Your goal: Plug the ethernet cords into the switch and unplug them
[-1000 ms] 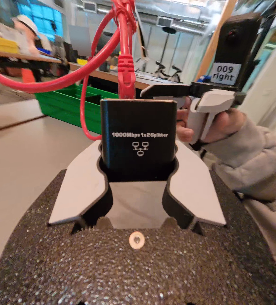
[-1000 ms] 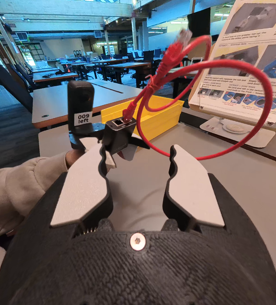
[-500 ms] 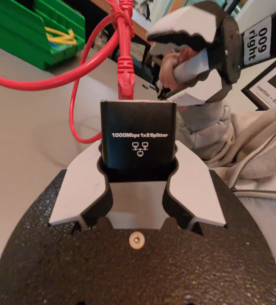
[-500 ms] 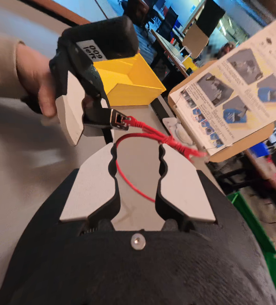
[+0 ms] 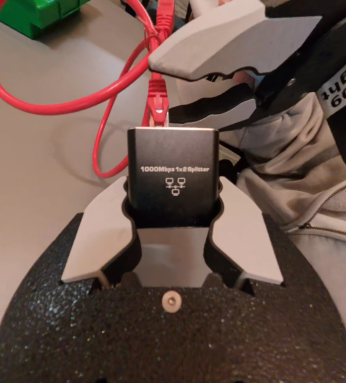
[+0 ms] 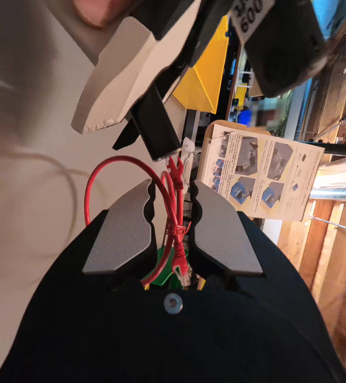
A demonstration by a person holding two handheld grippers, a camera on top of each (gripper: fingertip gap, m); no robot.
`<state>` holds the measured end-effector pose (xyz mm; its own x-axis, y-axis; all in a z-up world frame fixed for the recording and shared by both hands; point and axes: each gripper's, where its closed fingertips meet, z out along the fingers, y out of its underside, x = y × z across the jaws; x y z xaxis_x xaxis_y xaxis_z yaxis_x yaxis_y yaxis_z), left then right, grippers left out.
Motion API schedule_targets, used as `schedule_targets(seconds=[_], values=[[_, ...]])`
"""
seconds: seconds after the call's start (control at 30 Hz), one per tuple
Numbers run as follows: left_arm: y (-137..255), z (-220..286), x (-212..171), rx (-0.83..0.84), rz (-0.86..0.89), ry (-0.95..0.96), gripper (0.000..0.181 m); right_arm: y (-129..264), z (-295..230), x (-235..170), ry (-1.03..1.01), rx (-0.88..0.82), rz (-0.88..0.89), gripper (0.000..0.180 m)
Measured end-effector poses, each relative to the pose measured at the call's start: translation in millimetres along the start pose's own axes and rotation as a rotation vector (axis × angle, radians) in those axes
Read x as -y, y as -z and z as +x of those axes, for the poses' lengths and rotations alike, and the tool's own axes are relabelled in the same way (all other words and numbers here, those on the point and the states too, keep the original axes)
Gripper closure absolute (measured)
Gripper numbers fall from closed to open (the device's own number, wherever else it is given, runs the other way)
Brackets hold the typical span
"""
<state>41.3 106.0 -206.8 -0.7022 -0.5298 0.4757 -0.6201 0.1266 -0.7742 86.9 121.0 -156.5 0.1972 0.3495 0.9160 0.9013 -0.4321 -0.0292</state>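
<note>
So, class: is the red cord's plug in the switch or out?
In: the red plug sits seated in the black switch, held by the left gripper.

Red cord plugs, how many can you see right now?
2. One plug sits in the black switch; the other plug hangs free between the right gripper's fingers.

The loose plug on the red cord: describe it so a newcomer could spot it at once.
In the right wrist view, find the right gripper, its fingers apart around a bundled red cord. Follow the cord down toward the gripper's body, past its twisted tie, to the loose plug. Unlike the other plug, seated in the black switch, its clear tip hangs free.
</note>
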Motion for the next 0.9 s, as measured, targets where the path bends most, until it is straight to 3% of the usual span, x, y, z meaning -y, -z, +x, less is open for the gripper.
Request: schedule_targets(seconds=[0.13, 0.27, 0.33, 0.43, 0.63, 0.9], values=[[4, -1, -1, 0.017, -0.01, 0.002, 0.106, -4, -1, 8, 0.093, 0.008, 0.01, 0.159], [4, -1, -4, 0.03, -0.037, 0.001, 0.105, -5, -2, 19, 0.122, 0.034, 0.067, 0.158], [1, 0, -5, 0.025, -0.054, -0.004, 0.105, -11, 1, 10, 0.177, 0.029, 0.015, 0.157], [-1, 0, -6, 0.026, -0.063, 0.006, 0.105, -13, -8, 11, 0.165, 0.113, 0.049, 0.165], [2, 2, -6, -0.008, -0.048, 0.045, 0.105, -15, -3, 16, 0.21, 0.078, 0.061, 0.159], [4, 4, -5, -0.058, -0.026, 0.09, 0.105, -17, -6, 18, 0.273, 0.12, 0.064, 0.165]])
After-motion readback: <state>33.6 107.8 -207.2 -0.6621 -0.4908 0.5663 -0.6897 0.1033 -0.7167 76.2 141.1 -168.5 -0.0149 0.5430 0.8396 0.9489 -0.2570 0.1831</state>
